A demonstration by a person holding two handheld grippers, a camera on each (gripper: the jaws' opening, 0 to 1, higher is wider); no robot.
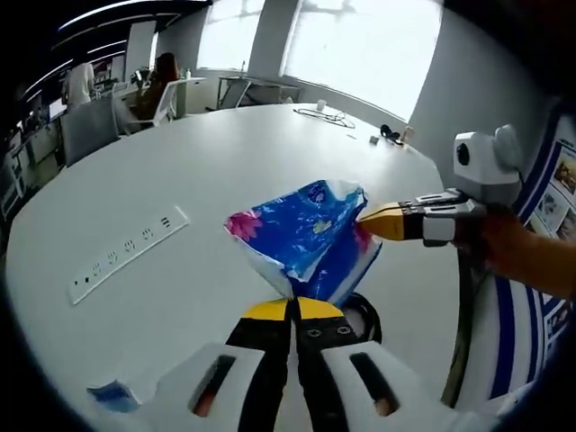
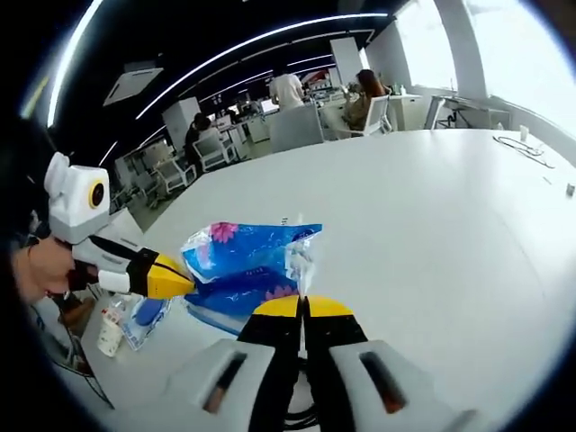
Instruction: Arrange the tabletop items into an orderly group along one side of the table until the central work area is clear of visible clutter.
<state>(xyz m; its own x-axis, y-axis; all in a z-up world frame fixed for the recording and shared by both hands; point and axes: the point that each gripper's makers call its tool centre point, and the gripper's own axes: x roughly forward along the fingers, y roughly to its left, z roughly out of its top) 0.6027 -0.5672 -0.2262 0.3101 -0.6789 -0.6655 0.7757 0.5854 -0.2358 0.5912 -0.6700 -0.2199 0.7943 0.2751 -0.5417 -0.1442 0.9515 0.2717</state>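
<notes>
A: Grippers first. In my left gripper view the left gripper [image 1: 293, 308] rises from the bottom centre with its yellow tips clenched on the lower corner of the blue packet [image 1: 306, 238].

B: And the other one?

A: I see the right gripper [image 1: 364, 216] come in from the right of that frame, its yellow tip pinched onto the packet's right-hand edge. A hand [image 1: 522, 252] holds it at the far right.

B: Where does the packet sit?

A: It is in the middle of the frame, over the white table [image 1: 225, 171], stretched between the two grippers. I cannot tell whether its underside touches the tabletop.

B: And your right gripper view?

A: There the right gripper [image 2: 303, 306] is closed on the packet [image 2: 247, 265] at bottom centre, and the left gripper [image 2: 184, 281] reaches in from the left, nipping the packet's left end.

B: Anything else?

A: A power strip [image 1: 126, 252] lies in the left of the left gripper view. A small bottle [image 2: 112, 328] stands at the lower left of the right gripper view, beside a small blue pack [image 2: 144, 319].
</notes>
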